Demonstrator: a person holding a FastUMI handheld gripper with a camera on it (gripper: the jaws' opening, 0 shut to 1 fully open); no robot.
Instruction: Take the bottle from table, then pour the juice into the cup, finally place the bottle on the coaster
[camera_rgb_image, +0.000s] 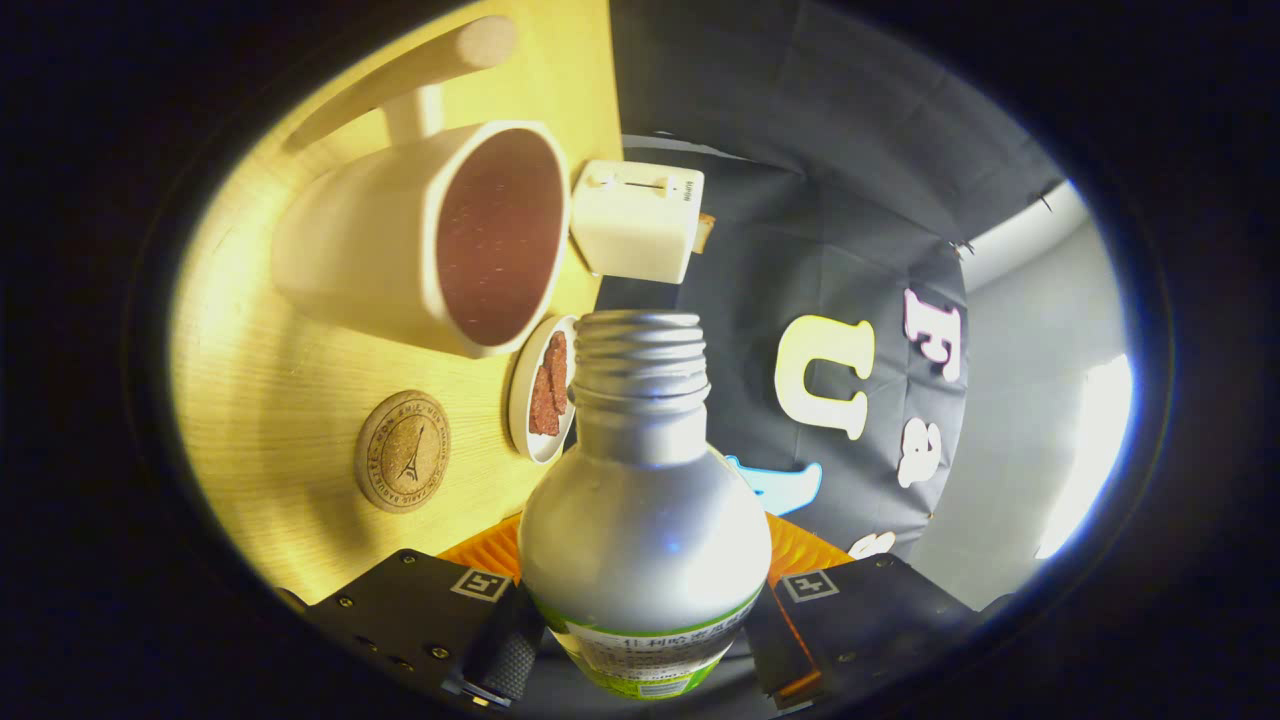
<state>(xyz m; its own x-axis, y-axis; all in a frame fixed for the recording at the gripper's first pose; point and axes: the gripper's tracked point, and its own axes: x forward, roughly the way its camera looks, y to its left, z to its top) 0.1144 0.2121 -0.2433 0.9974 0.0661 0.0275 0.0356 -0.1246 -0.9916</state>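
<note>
My gripper (640, 640) is shut on a silver bottle (645, 520) with a green-edged label; both fingers press its sides. The bottle's threaded neck has no cap and points ahead, tilted over relative to the wooden table (290, 330). Beyond the neck and to its left stands a cream cup (430, 240) with a handle; its inside looks dark reddish-brown. The bottle mouth sits just off the cup's rim, apart from it. A round cork coaster (402, 451) lies on the table near the left finger, bare.
A small white dish (542, 390) with reddish-brown pieces lies just behind the bottle neck, next to the cup. A cream toaster (637, 220) stands at the table's far edge. A wooden rod (420, 65) rises past the cup. The black booth wall hangs beyond the table.
</note>
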